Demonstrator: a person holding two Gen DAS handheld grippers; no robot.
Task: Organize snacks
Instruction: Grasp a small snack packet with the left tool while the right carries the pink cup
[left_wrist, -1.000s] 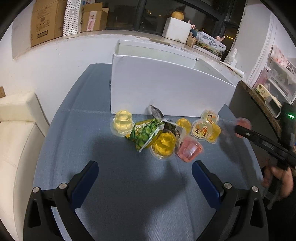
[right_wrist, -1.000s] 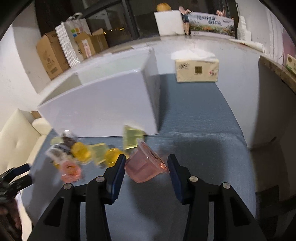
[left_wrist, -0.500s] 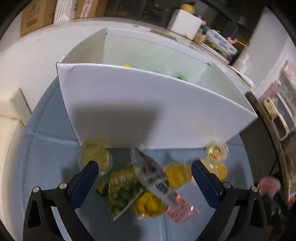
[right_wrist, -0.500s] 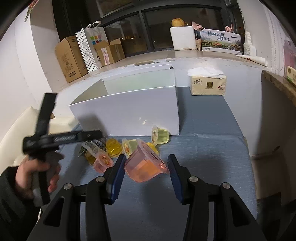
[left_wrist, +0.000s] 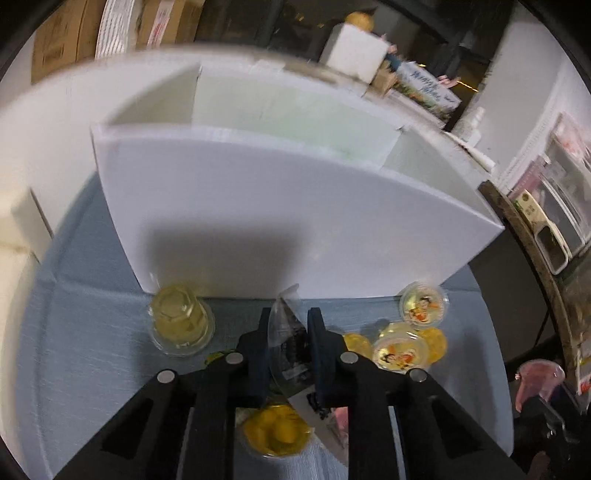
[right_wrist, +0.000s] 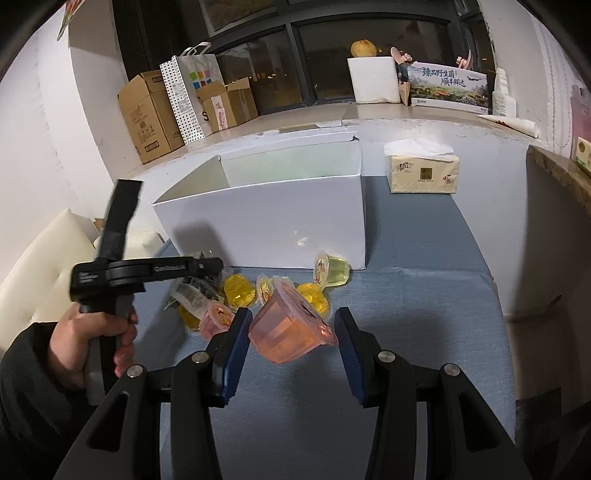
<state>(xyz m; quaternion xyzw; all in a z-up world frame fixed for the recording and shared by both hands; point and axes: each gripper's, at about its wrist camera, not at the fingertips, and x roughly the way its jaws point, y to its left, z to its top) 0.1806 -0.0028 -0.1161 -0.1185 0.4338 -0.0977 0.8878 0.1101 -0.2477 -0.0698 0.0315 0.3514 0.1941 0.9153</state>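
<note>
left gripper (left_wrist: 289, 345) is pinching a clear snack packet (left_wrist: 286, 341) in front of the white box (left_wrist: 288, 218); right gripper (right_wrist: 291, 332) is squeezing a pink jelly cup (right_wrist: 290, 328) above the blue tablecloth (right_wrist: 424, 306)

From my right camera, the box (right_wrist: 266, 225) sits on the table (right_wrist: 424, 302) with the tissue pack (right_wrist: 424, 173) behind its right corner. The jelly cups (right_wrist: 280, 291) cluster before the box's front wall, one cup (right_wrist: 330, 271) just beside it. Cartons (right_wrist: 155, 114) stand on the ledge behind.
</note>
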